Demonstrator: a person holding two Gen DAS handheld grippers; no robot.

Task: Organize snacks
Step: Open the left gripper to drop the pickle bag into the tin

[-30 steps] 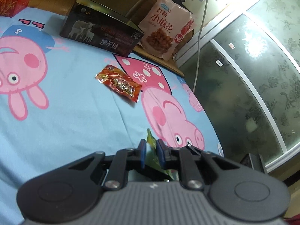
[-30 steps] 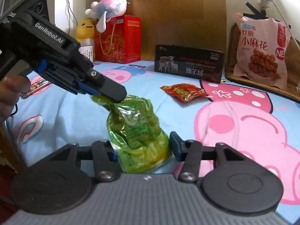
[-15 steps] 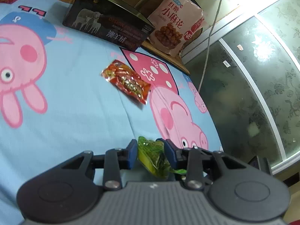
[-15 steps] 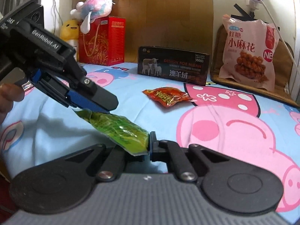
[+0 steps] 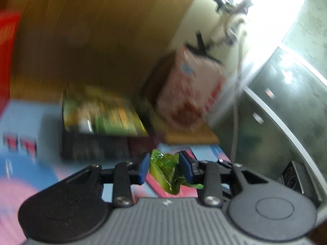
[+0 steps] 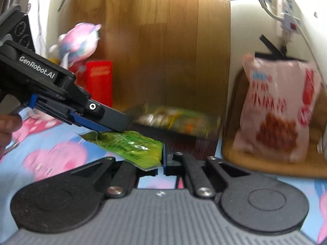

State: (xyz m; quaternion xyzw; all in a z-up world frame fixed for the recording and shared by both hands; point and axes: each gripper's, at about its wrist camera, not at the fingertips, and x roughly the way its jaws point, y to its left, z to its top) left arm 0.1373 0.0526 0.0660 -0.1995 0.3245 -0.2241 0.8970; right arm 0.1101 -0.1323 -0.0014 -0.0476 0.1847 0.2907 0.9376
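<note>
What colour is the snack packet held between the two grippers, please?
Translucent green; the snack packet shows best in the right wrist view.

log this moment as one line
left gripper: around crinkly green snack packet | right gripper: shut on packet edge | open dark box: ahead

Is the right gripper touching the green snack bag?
Touching. The right wrist view shows the right gripper shut on the edge of the green snack bag.

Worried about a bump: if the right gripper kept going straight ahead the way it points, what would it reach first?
Probably the dark open box straight ahead of the right gripper, which grips the green snack packet. Blur leaves depth uncertain.
</note>
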